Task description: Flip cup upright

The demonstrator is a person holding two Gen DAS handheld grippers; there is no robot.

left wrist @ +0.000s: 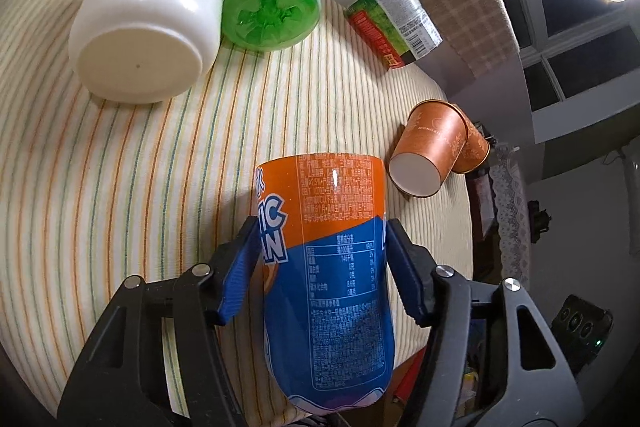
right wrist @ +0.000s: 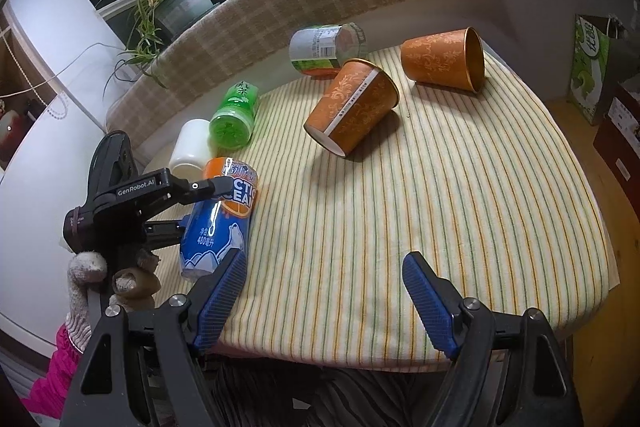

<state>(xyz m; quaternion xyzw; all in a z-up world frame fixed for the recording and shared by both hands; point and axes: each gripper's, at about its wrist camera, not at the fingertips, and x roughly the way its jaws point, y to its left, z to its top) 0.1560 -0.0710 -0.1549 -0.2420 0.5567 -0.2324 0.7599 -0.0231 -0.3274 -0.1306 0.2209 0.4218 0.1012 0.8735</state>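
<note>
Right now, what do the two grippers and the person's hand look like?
Both the left gripper and right gripper have black metal frames with silver screws and ribbed blue pads on the jaws. The right wrist view shows white "GenRobot.AI" lettering on the left gripper's body. The left hand wears a worn beige knitted glove, with a pink sleeve below. No cables are visible.

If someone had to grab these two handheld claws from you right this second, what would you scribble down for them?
Left gripper: shut on the orange-and-blue cup, at the near left of the striped table; whether it is off the cloth I cannot tell.
Right gripper: open, holding nothing, at the table's near edge.
On their sides on the cloth: two orange paper cups, white cup, green cup, green-labelled cup at the back.
Done: none stands upright.
Left: stand the held cup up, then the other five.
</note>
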